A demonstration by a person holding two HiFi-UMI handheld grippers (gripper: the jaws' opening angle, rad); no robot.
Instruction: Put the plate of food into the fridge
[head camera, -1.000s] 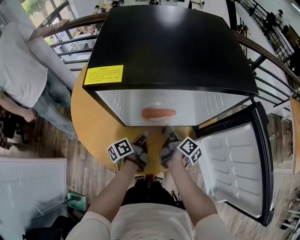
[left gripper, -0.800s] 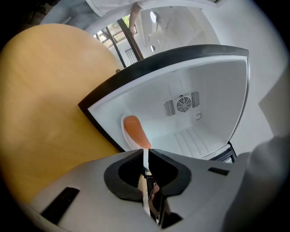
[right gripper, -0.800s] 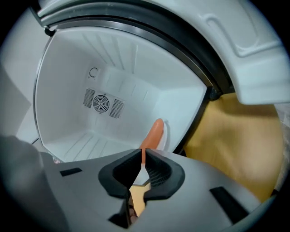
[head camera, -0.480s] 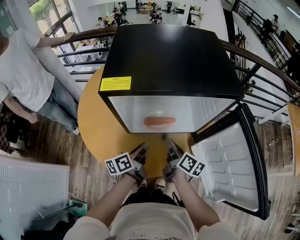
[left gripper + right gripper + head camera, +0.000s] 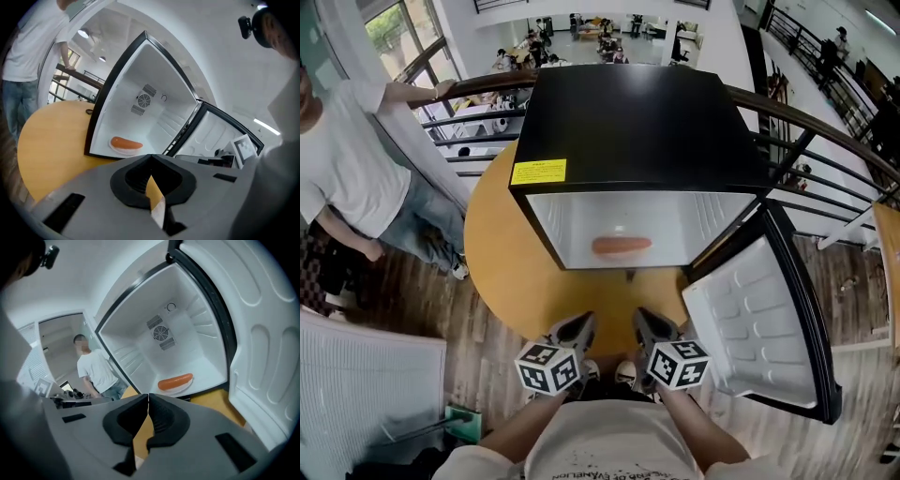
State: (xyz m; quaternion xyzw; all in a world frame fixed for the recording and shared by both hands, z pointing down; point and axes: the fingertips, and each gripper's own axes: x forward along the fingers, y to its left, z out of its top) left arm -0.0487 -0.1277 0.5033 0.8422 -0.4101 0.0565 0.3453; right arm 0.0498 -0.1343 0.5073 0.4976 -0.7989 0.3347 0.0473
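A white plate (image 5: 622, 251) with an orange sausage (image 5: 622, 245) rests on the floor of the small black fridge (image 5: 637, 122), whose door (image 5: 764, 319) hangs open to the right. The left gripper view shows the same sausage (image 5: 125, 142) inside, and so does the right gripper view, with the sausage (image 5: 175, 380) on its plate (image 5: 180, 388). My left gripper (image 5: 579, 325) and right gripper (image 5: 643, 322) are side by side near the table's front edge, clear of the fridge. Both are shut, jaw tips touching, and hold nothing.
The fridge stands on a round wooden table (image 5: 502, 267). A person in a white shirt (image 5: 342, 169) stands at the left by a curved railing (image 5: 478, 89). The open door juts out at the right of the table. Wooden floor (image 5: 483, 352) lies below.
Both grippers have drawn back from the fridge opening toward my body, to the table's front edge. The plate with the sausage stays inside the fridge.
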